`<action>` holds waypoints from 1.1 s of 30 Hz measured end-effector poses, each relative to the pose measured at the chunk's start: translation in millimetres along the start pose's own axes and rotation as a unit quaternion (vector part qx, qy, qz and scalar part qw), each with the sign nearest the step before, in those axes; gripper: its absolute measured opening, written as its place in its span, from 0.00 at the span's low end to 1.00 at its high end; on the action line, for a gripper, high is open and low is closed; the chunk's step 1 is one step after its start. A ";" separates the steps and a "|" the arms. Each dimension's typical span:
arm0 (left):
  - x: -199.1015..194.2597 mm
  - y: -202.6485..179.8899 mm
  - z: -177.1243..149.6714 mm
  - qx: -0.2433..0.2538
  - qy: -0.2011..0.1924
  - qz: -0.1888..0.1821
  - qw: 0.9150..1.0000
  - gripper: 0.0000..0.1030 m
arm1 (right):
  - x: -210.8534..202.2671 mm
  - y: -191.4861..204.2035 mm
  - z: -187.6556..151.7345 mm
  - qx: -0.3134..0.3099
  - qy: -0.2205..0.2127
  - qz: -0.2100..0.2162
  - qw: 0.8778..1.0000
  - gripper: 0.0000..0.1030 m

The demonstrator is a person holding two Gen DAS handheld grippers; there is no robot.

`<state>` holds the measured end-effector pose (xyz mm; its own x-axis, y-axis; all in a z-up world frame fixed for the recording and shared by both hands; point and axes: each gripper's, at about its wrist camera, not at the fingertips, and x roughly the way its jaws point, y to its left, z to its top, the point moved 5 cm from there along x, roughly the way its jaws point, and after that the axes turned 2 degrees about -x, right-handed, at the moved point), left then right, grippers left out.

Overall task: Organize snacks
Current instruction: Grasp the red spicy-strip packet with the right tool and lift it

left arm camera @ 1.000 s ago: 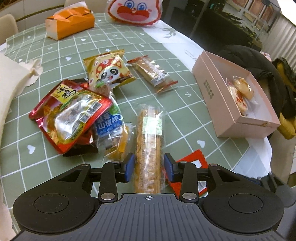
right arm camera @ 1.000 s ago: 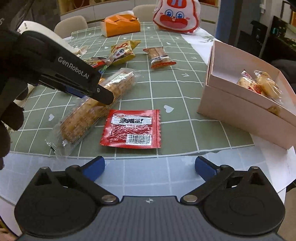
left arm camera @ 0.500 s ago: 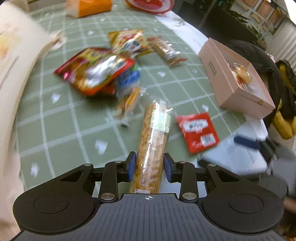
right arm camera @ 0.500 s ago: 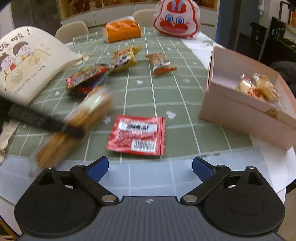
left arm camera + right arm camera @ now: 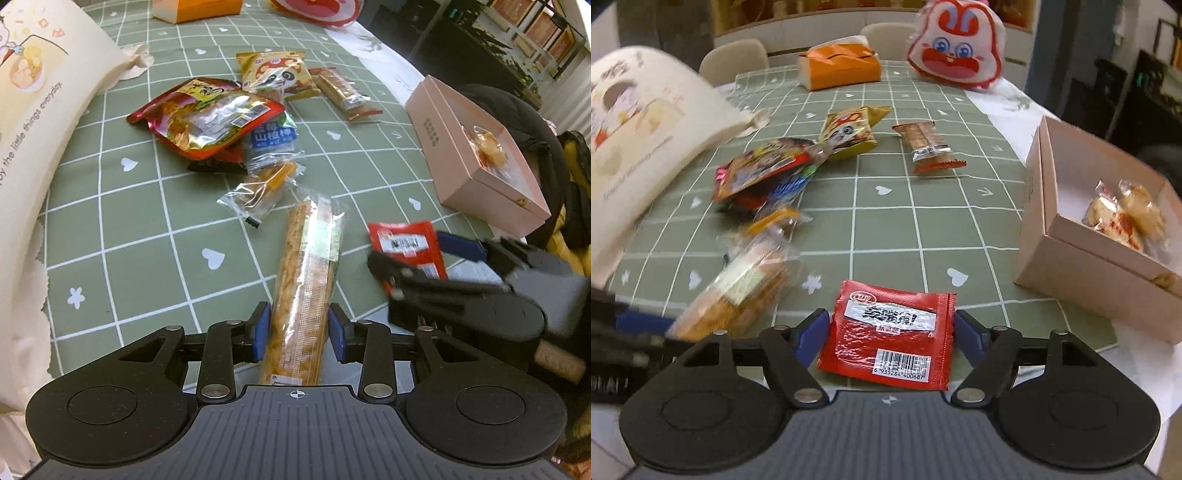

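The left tool (image 5: 299, 334) grips the long cracker pack (image 5: 308, 280) between its pads. The right tool (image 5: 888, 332), jaws just closing, straddles the red sachet (image 5: 888, 334), pads beside its edges, on the tabletop (image 5: 886, 229).

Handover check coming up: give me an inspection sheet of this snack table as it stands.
Surface: green grid tablecloth, dry, no spills seen.
Job's things: long biscuit pack and red packet near the front edge; loose snack pile mid-table; pink box open, wrapped snacks inside.
Clutter: cream tote bag, orange tissue box, rabbit-face bag.
Grippers: left gripper shut on long biscuit pack, jaws just eased open slightly; right gripper open, jaws just closing around red packet, not clearly pressing.
Cables: nothing seen.
Surroundings: chair beyond the table; dark jacket beside pink box.
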<state>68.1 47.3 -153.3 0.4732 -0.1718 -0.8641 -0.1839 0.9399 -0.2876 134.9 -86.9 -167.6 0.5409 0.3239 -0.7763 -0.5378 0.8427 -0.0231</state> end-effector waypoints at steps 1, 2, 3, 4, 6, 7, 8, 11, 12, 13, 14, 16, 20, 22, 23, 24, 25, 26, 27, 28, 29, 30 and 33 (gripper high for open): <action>0.0 0.2 0.0 -0.001 0.000 0.000 1.000 0.38 | -3.3 0.9 -3.2 -0.004 0.000 -0.001 1.000 0.71; 0.0 0.3 -0.1 -0.001 0.001 0.000 1.000 0.38 | -6.3 0.9 -6.4 -0.006 0.001 0.000 1.000 0.71; 0.0 0.1 -0.1 0.000 0.001 0.001 1.000 0.38 | -9.1 0.5 -9.7 -0.005 0.001 0.001 1.000 0.71; 0.0 -0.1 -0.2 0.002 0.000 0.002 1.000 0.38 | -11.6 -0.6 -12.7 -0.003 0.001 0.002 1.000 0.71; 0.1 -1.1 -1.2 0.006 -0.002 0.005 1.000 0.38 | -15.0 -4.1 -19.1 0.004 0.001 0.007 1.000 0.75; 0.1 -1.9 -1.6 0.010 -0.003 0.007 1.000 0.38 | -15.8 -6.5 -22.0 0.010 -0.002 0.014 1.000 0.76; 0.2 -2.8 -2.0 0.013 -0.004 0.009 1.000 0.38 | -16.5 -9.0 -24.4 0.016 -0.006 0.015 1.000 0.81; 0.1 -4.6 -2.8 0.019 -0.006 0.015 1.000 0.38 | -17.1 -15.0 -30.5 0.032 -0.021 0.002 0.999 0.84; 0.1 -4.2 -3.0 0.016 -0.008 0.015 1.000 0.38 | -17.4 -15.7 -31.1 0.034 -0.023 0.000 0.999 0.84; -0.1 -3.8 -3.2 0.012 -0.010 0.015 1.000 0.38 | -17.4 -15.7 -30.9 0.034 -0.022 -0.001 0.999 0.84; -0.3 -3.6 -3.3 0.009 -0.011 0.016 1.000 0.38 | -17.4 -15.5 -30.0 0.035 -0.018 0.000 0.999 0.84; -0.4 -5.4 -3.7 0.013 -0.012 0.020 1.000 0.38 | -17.8 -14.6 -27.5 0.032 -0.012 0.004 0.999 0.77; 0.2 -9.5 -4.5 0.027 -0.013 0.031 0.999 0.39 | -20.0 -11.4 -25.2 0.026 -0.001 0.011 1.000 0.73; 0.6 -10.0 -4.4 0.027 -0.013 0.033 0.999 0.39 | -24.7 -11.4 -24.7 0.026 -0.008 0.010 1.000 0.67; 0.6 -9.8 -4.6 0.026 -0.014 0.033 0.999 0.38 | -28.8 -11.7 -23.4 0.023 -0.014 0.010 1.000 0.60; 0.4 -9.8 -5.0 0.027 -0.016 0.033 0.999 0.38 | -32.7 -11.9 -23.3 0.021 -0.016 0.012 1.000 0.58; 0.1 -9.4 -5.3 0.025 -0.018 0.033 0.999 0.37 | -36.7 -12.7 -23.1 0.021 -0.017 0.014 1.000 0.58; -0.2 -9.2 -5.9 0.022 -0.019 0.031 0.999 0.35 | -41.5 -13.9 -23.2 0.022 -0.021 0.015 0.999 0.56; -1.0 -9.8 -7.1 0.018 -0.019 0.028 0.999 0.35 | -46.5 -15.2 -23.9 0.022 -0.025 0.014 0.999 0.55; -1.8 -11.5 -8.8 0.018 -0.018 0.025 0.999 0.34 | -51.7 -16.9 -25.0 0.022 -0.028 0.013 0.999 0.55; -3.0 -14.9 -11.6 0.021 -0.016 0.019 0.999 0.34 | -56.5 -18.7 -26.2 0.022 -0.029 0.012 0.999 0.54; -4.6 -19.5 -14.7 0.027 -0.014 0.010 0.999 0.34 | -62.3 -21.6 -28.1 0.025 -0.032 0.011 0.999 0.53; -13.4 -37.9 -24.5 0.055 -0.017 -0.020 0.998 0.33 | -78.9 -34.4 -34.7 0.041 -0.036 0.009 0.998 0.53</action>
<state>47.7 6.8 -141.0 0.5070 -0.2011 -0.8381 -0.0692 0.9598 -0.2722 88.3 -156.3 -127.4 0.5779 0.3671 -0.7289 -0.4955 0.8675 0.0441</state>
